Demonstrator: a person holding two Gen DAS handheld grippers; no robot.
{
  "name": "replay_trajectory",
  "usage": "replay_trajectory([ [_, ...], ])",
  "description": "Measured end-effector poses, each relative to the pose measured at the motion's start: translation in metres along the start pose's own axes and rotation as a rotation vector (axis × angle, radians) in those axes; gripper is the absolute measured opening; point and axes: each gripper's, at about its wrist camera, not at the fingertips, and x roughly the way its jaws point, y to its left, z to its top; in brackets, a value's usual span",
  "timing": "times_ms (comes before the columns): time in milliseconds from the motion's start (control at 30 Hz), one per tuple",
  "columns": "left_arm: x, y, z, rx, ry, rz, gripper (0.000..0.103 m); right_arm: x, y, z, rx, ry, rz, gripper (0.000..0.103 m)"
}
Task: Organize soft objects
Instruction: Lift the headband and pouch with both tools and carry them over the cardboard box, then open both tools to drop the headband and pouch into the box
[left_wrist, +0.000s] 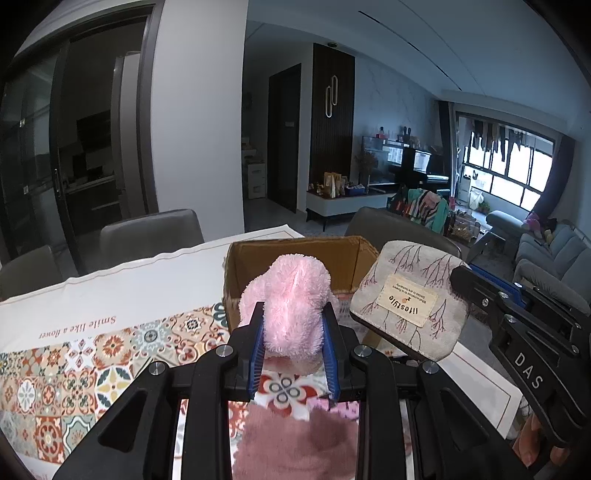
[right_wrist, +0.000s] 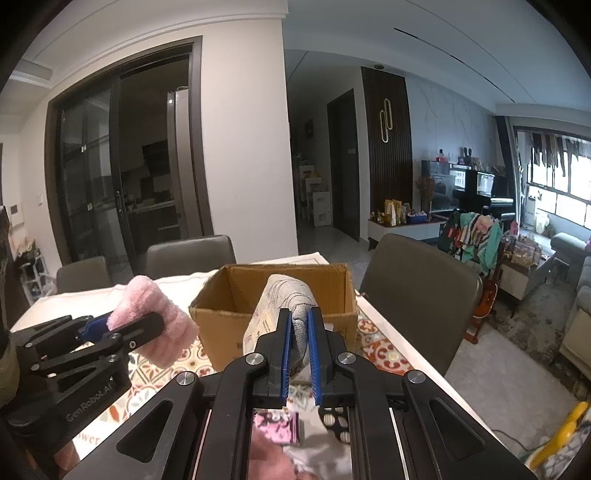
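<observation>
A pink fluffy plush piece (left_wrist: 293, 306) is pinched between the blue pads of my left gripper (left_wrist: 294, 317), raised above the patterned tablecloth in front of an open cardboard box (left_wrist: 343, 254). To its right, my right gripper (left_wrist: 461, 280) holds up a grey fabric pouch (left_wrist: 406, 299) with a "lifestyle" label by its edge. In the right wrist view the pouch (right_wrist: 288, 295) stands upright in the shut right gripper (right_wrist: 299, 317), just before the box (right_wrist: 221, 332). The left gripper (right_wrist: 144, 321) carries the pink plush (right_wrist: 155, 310) at the left.
The floral tablecloth (left_wrist: 110, 350) covers the table. A dusky pink cloth (left_wrist: 295, 443) and other soft items (right_wrist: 280, 428) lie under the grippers. Grey chairs (left_wrist: 151, 236) line the far side, and another chair (right_wrist: 417, 288) stands right of the box.
</observation>
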Motion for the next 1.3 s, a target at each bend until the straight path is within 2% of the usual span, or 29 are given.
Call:
replay_trajectory([
  [433, 0.053, 0.005, 0.048, 0.022, -0.032, -0.004, 0.028, 0.040, -0.004, 0.044, -0.008, -0.074, -0.010, 0.010],
  [767, 0.099, 0.009, 0.060, 0.037, -0.022, 0.003, 0.028, 0.077, -0.006, 0.063, -0.019, -0.086, -0.013, 0.010],
  [1000, 0.136, 0.013, 0.060, 0.035, 0.020, 0.004, 0.028, 0.114, -0.003, 0.061, -0.036, -0.046, -0.020, 0.010],
  [1300, 0.179, 0.015, 0.041, 0.040, 0.127, -0.017, 0.028, 0.163, -0.014, 0.047, -0.013, 0.077, -0.016, 0.010],
])
